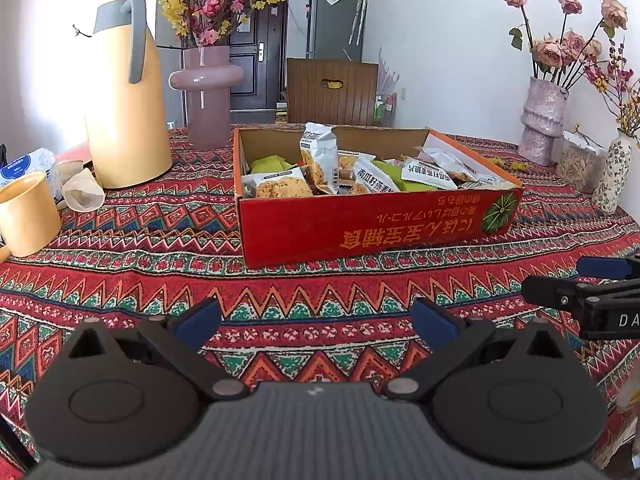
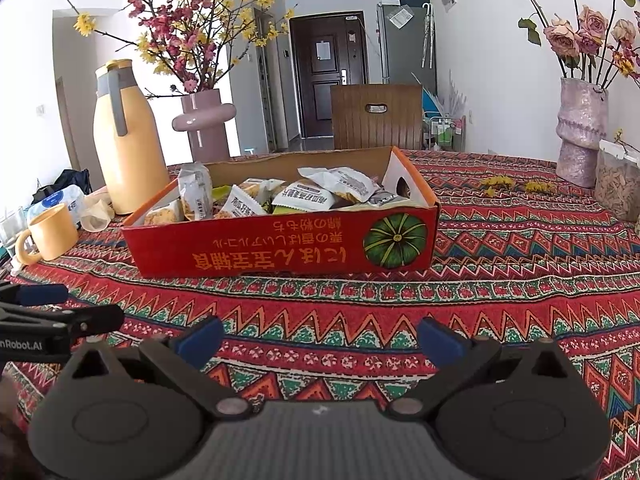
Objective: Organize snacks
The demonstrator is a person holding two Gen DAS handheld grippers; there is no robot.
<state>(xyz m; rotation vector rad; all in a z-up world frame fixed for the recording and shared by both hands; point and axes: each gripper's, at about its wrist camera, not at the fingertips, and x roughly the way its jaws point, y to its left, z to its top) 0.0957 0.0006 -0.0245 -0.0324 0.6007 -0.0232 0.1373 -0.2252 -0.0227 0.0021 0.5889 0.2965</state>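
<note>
On the patterned tablecloth [image 1: 168, 232], everything placed relative to the red snack box [image 1: 372, 224]:
Left of the box: yellow mug [image 1: 24, 216], tall yellow thermos jug [image 1: 124, 96], pink vase [image 1: 206, 92].
In the box: snack packets [image 2: 304, 196], loosely heaped, one standing upright near its left end.
Right of the box: mottled vase [image 2: 580, 132].
Left gripper [image 1: 316, 322]: released, jaws wide apart, holding nothing, well short of the box's near wall.
Right gripper [image 2: 320, 338]: likewise spread and empty.
Key relation: the box lies straight ahead of both, long axis running left to right; neither looks clearly nearer.
</note>
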